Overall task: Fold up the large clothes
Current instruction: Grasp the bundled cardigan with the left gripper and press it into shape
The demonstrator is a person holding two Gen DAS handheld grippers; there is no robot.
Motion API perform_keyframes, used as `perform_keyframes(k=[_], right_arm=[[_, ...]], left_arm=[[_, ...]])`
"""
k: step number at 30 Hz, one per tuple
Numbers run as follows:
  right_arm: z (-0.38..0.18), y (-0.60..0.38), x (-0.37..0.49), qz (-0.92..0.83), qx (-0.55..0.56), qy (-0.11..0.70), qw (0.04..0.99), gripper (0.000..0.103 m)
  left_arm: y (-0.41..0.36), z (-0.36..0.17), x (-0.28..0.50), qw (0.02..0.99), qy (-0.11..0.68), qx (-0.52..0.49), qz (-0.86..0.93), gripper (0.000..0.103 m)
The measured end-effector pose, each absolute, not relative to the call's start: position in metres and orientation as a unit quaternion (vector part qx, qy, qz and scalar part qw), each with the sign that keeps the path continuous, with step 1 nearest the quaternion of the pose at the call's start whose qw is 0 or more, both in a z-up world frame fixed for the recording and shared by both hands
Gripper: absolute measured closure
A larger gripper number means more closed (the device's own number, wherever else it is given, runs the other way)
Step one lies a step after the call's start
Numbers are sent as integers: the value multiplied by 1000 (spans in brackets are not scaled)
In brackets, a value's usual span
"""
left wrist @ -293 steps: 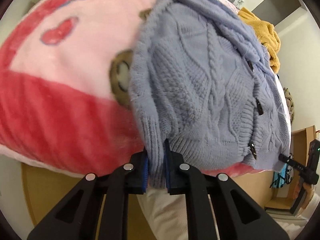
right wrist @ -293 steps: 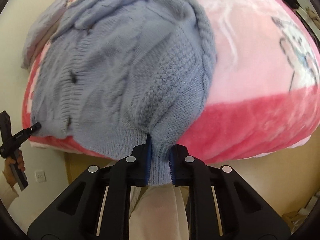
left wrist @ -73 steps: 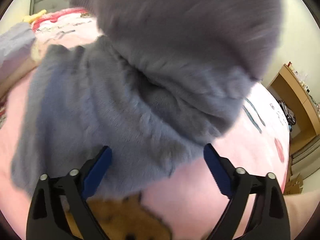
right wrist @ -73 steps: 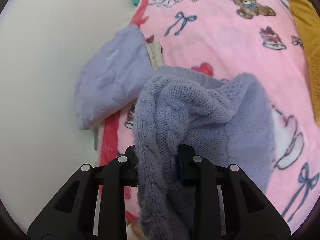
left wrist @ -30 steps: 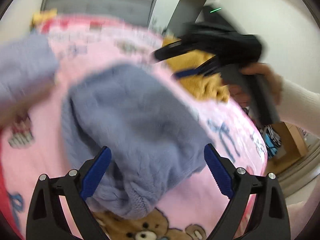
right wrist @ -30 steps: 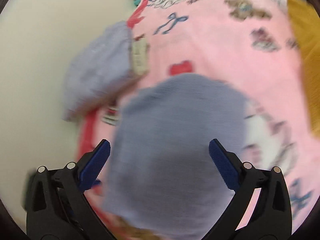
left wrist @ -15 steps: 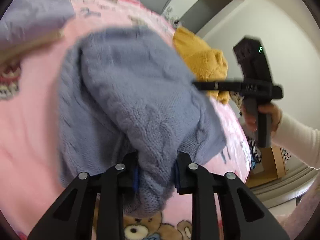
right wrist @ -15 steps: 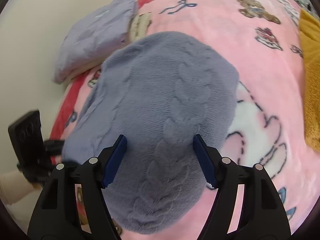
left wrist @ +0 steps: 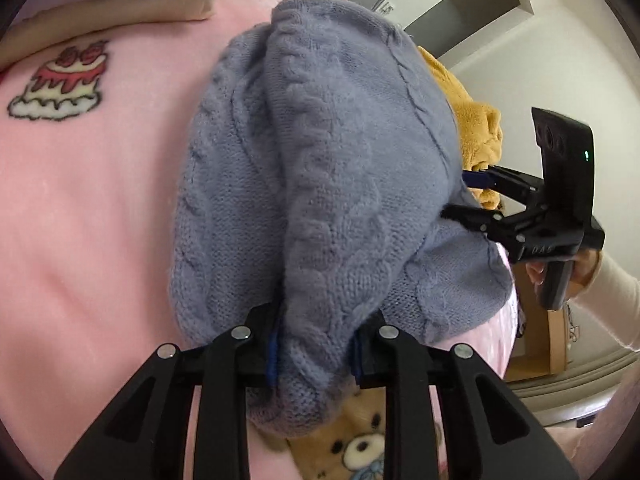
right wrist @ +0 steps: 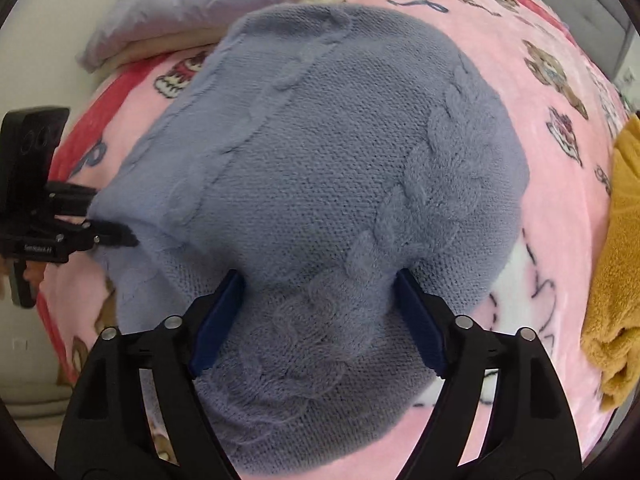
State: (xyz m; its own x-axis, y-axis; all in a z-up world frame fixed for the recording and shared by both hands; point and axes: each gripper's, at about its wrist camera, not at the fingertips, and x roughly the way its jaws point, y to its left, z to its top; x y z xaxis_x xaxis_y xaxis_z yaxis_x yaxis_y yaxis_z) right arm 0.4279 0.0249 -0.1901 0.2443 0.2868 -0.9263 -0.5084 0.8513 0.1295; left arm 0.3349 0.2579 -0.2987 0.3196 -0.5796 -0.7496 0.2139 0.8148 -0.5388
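Sweater: I see the folded blue-grey cable-knit sweater (right wrist: 320,152) bundled on the bed's pink blanket (left wrist: 80,200).
Left tool (left wrist: 314,354): clenched on 1 thick fold at the near edge.
Right tool (right wrist: 316,320): released, fingers straddling the knit.
Handling: I judge it soft, bulky, floppy; I grip doubled edges, not single stretchy layers.

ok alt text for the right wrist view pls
The right gripper straddles a bunched blue cable-knit sweater on a pink cartoon-print blanket, jaws apart. The left gripper pinches its far edge; a mustard garment lies at right.
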Motion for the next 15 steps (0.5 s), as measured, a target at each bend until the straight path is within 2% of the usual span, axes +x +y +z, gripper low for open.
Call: perform_keyframes(k=[2,5,9,10,11,13,14,15], right_arm=[[-192,25,432,252,-101,568,777,25],[-180,15,438,279,-62,570,770,19],[-151,-16,445,300,-7,555,775,19],[-143,-28,448,296,1,549,782,18],[-136,-37,452,292,6,543,787,12],[-127,-55,460,283,13,526,802,10],[-126,-64,466,276,16,516,811,8],[-126,-71,471,268,19,510,817,8]], left_arm=[[258,-298,330,796,525,-173,-247,76],[253,-279,322,800,514,-170,-259,67],[249,-244,303,807,504,-161,-263,52],[249,-239,298,811,501,-155,-259,49],[254,-230,294,819,493,-152,-251,45],[268,-222,288,830,479,-166,-232,36],[275,-223,284,832,478,-176,-219,27],[281,-226,285,831,481,-185,-207,26]])
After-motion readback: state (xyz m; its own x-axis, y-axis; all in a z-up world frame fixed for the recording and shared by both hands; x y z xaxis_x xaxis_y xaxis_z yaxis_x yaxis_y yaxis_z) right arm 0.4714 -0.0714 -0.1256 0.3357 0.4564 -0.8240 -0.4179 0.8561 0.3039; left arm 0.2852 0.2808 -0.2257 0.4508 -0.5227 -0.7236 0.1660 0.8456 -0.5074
